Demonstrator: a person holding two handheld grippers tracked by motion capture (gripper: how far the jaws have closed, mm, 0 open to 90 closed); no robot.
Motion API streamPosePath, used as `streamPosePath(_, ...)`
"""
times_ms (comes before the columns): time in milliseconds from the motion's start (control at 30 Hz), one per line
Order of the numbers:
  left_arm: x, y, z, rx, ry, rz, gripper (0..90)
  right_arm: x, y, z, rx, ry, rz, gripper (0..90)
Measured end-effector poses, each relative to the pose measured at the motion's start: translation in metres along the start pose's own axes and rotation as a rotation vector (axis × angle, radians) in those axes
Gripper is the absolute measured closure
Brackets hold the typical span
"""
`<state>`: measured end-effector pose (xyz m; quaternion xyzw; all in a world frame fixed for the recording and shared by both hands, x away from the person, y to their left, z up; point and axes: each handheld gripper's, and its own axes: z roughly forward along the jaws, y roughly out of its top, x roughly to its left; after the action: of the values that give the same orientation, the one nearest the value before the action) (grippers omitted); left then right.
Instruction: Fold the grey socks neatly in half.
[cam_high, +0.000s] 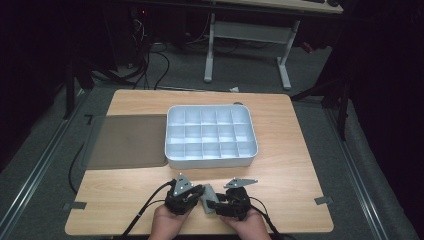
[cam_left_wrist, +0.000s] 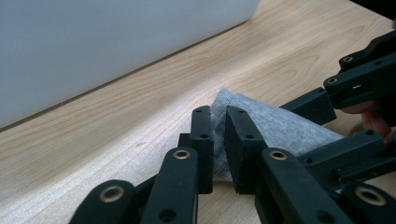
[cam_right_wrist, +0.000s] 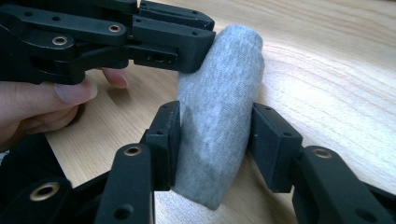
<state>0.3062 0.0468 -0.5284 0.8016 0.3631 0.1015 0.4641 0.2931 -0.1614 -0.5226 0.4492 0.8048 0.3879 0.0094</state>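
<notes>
A small grey cloth (cam_high: 208, 195), folded into a thick roll, lies on the wooden table near its front edge, between my two grippers. My left gripper (cam_high: 201, 192) is shut on one end of it; in the left gripper view the jaws (cam_left_wrist: 219, 135) pinch a thin edge of the cloth (cam_left_wrist: 280, 126). My right gripper (cam_high: 216, 202) grips the other end. In the right gripper view its jaws (cam_right_wrist: 215, 135) press both sides of the roll (cam_right_wrist: 224, 70), and the left gripper's jaws hold the far end. A hand holds each gripper.
A white tray (cam_high: 210, 161) divided into several empty compartments stands at the table's middle, just beyond the grippers. A dark grey mat (cam_high: 127, 140) lies to its left. Bare wood (cam_high: 290, 190) runs along the front and right.
</notes>
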Motion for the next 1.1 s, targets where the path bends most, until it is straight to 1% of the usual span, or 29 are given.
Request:
streamPosePath(133,0.005,0.0,0.0,0.004,-0.02,-0.011,81.4,0.001,0.002,0.001,0.008,0.009,-0.017,61.2)
streamPosePath(167,0.006,0.0,-0.001,0.005,-0.019,-0.014,79.1,0.0,0.002,0.0,0.007,0.014,-0.019,63.3)
streamPosePath(200,0.008,0.001,-0.003,0.001,-0.015,-0.016,74.8,0.0,0.002,0.0,0.004,0.016,-0.025,65.2)
streamPosePath(233,0.01,0.002,-0.005,-0.008,-0.015,-0.017,70.7,0.0,0.002,-0.001,0.002,0.017,-0.027,67.3)
streamPosePath(267,0.011,0.003,-0.009,-0.02,-0.011,-0.016,68.7,0.0,0.002,-0.001,-0.001,0.017,-0.033,68.9)
streamPosePath(333,0.014,0.005,-0.019,-0.034,0.018,0.008,66.9,0.002,0.003,-0.002,0.0,0.009,-0.052,70.2)
streamPosePath(400,0.018,0.004,-0.028,-0.031,0.048,0.034,64.5,0.005,0.003,-0.003,-0.001,-0.004,-0.086,70.7)
streamPosePath(467,0.024,0.0,-0.037,-0.027,0.1,0.061,59.9,0.008,0.004,-0.003,0.005,-0.016,-0.105,71.1)
streamPosePath(500,0.027,-0.004,-0.04,-0.034,0.126,0.063,57.9,0.009,0.005,-0.004,0.006,-0.021,-0.115,71.2)
streamPosePath(533,0.031,-0.009,-0.044,-0.043,0.146,0.057,56.3,0.009,0.006,-0.005,0.005,-0.027,-0.128,71.3)
streamPosePath(567,0.035,-0.014,-0.047,-0.058,0.159,0.039,55.4,0.009,0.006,-0.007,0.009,-0.034,-0.126,71.4)
streamPosePath(600,0.039,-0.018,-0.05,-0.066,0.164,0.017,54.3,0.009,0.007,-0.008,0.007,-0.038,-0.137,71.5)
streamPosePath(733,0.051,-0.024,-0.059,-0.077,0.168,-0.051,52.1,0.007,0.008,-0.014,0.02,-0.086,-0.172,71.6)
streamPosePath(833,0.058,-0.024,-0.064,-0.096,0.174,-0.095,48.1,0.003,0.01,-0.018,0.033,-0.117,-0.175,71.7)
streamPosePath(867,0.059,-0.024,-0.066,-0.105,0.175,-0.1,46.9,0.002,0.011,-0.02,0.036,-0.126,-0.175,71.7)
streamPosePath(967,0.061,-0.024,-0.069,-0.108,0.191,-0.088,45.5,-0.001,0.013,-0.027,0.048,-0.163,-0.184,71.7)
streamPosePath(1033,0.061,-0.025,-0.069,-0.105,0.189,-0.088,45.1,-0.003,0.014,-0.03,0.058,-0.182,-0.181,71.7)
streamPosePath(1100,0.062,-0.026,-0.069,-0.103,0.18,-0.092,44.9,-0.005,0.014,-0.033,0.066,-0.194,-0.193,71.7)
